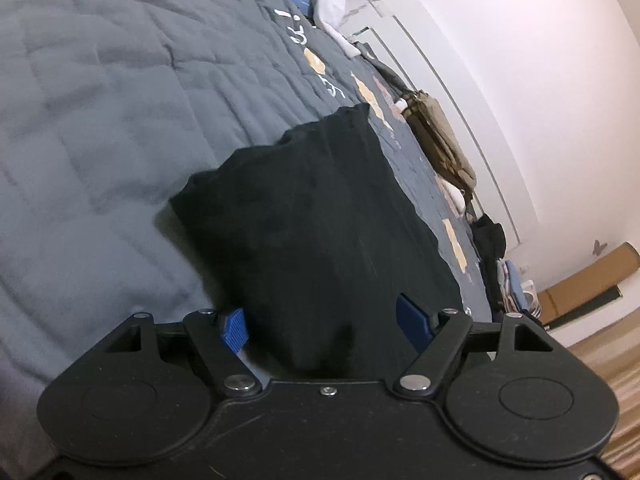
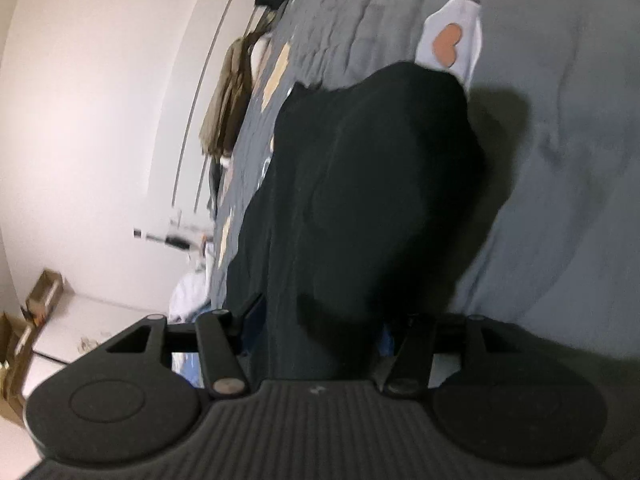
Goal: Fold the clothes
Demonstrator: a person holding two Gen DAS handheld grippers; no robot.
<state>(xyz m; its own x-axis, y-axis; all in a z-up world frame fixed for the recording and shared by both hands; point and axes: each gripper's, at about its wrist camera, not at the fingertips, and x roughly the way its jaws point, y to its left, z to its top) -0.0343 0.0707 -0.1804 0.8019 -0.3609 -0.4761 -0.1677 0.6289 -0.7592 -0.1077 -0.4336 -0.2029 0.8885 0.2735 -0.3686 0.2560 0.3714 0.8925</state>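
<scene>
Left wrist view: black garment spread on the grey quilted bedcover, soft matte knit, roughly rectangular with a rumpled far edge, looking folded at least once. Near end bunched between the blue ribbed pads of the left gripper, set wide apart, not pinching. More clothes heaped along the far right edge, so folding likely unfinished.

Right wrist view: same garment humped and rounded, partly lifted off the bedcover, shadow cast at right. Near end running into the right gripper; pads hidden by cloth, so cannot tell whether clamped.
</scene>
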